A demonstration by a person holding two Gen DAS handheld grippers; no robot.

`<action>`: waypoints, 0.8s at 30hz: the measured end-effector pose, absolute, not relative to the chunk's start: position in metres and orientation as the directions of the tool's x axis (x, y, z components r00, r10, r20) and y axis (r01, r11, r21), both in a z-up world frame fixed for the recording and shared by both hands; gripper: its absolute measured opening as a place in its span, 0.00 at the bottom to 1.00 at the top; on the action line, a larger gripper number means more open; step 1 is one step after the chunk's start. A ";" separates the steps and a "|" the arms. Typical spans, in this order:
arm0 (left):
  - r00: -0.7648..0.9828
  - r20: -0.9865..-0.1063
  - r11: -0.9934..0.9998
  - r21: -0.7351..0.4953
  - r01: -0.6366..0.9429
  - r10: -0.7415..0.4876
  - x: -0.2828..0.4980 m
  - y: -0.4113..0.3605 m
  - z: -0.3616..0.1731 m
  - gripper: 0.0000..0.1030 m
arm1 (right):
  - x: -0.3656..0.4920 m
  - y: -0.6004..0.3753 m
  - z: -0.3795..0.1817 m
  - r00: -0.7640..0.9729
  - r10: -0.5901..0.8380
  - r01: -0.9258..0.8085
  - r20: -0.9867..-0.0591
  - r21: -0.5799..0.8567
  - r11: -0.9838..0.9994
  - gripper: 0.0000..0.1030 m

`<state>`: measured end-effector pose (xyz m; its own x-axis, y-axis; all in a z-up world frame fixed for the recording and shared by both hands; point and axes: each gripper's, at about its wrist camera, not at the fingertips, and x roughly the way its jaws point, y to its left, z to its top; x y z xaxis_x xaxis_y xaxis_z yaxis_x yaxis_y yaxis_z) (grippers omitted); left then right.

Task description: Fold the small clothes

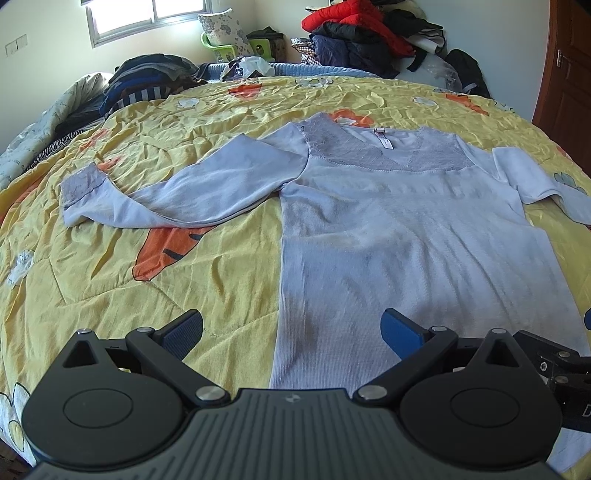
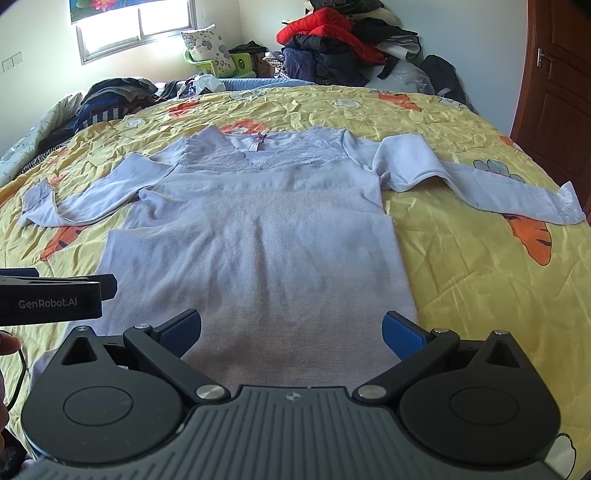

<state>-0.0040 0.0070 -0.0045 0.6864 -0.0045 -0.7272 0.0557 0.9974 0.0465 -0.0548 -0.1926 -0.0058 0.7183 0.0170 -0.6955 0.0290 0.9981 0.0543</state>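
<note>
Lilac top [image 2: 258, 236] flat, sleeves spread

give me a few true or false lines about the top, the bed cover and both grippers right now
1. The pale lilac top lies flat, sleeves spread out. True.
2. The left gripper is shut on the hem. False: its jaws stand open, holding nothing.
3. The bed cover is plain white. False: it is yellow with orange carrots.
4. The right gripper is open above the top's lower part. True.
5. A red jacket sits in the pile beyond the bed. True.
</note>
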 end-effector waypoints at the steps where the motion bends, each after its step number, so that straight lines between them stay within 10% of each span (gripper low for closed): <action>1: 0.687 -0.727 0.997 0.048 0.057 -0.004 -0.004 0.007 -0.005 1.00 | -0.055 -0.193 -0.006 0.719 0.019 0.028 -0.695 0.056 0.998 1.00; 24: 0.683 -0.731 0.997 0.050 0.053 0.001 -0.003 0.006 -0.007 1.00 | -0.056 -0.200 -0.006 0.738 0.079 0.006 -0.670 0.123 0.992 1.00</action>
